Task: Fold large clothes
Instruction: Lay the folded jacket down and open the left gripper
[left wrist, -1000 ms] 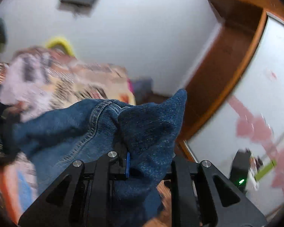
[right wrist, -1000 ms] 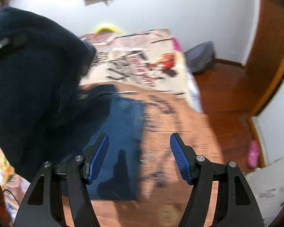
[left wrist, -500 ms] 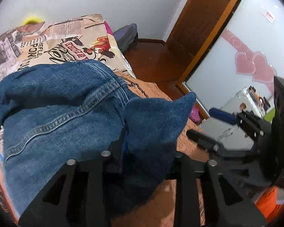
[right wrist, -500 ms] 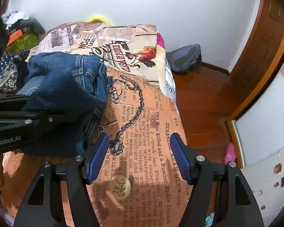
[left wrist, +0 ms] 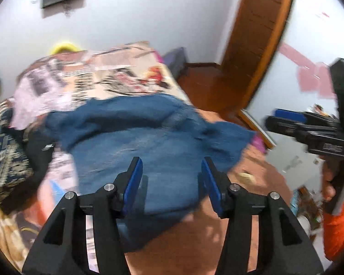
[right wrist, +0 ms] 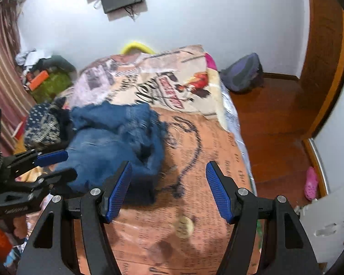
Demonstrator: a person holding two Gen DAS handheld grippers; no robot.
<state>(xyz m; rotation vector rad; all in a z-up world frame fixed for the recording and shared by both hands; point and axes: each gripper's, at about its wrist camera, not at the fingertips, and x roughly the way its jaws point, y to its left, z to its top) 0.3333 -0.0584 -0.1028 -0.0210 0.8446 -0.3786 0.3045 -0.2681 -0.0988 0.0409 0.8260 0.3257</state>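
Note:
Blue denim jeans (left wrist: 149,142) lie in a loose heap on the bed (left wrist: 217,240); they also show in the right wrist view (right wrist: 117,137). My left gripper (left wrist: 169,178) is open and empty, just above the near edge of the jeans; it also shows in the right wrist view (right wrist: 50,165) at the left. My right gripper (right wrist: 169,185) is open and empty over the orange printed sheet (right wrist: 206,160), right of the jeans; it also shows in the left wrist view (left wrist: 286,121) at the right.
A printed blanket (right wrist: 162,78) covers the far end of the bed. A dark patterned garment (right wrist: 41,126) lies left of the jeans. A backpack (right wrist: 243,73) and a pink shoe (right wrist: 312,181) are on the wooden floor right of the bed.
My left gripper has let go of the jeans and now stands open; the jeans have dropped onto the bed in a heap. The right gripper has stayed open.

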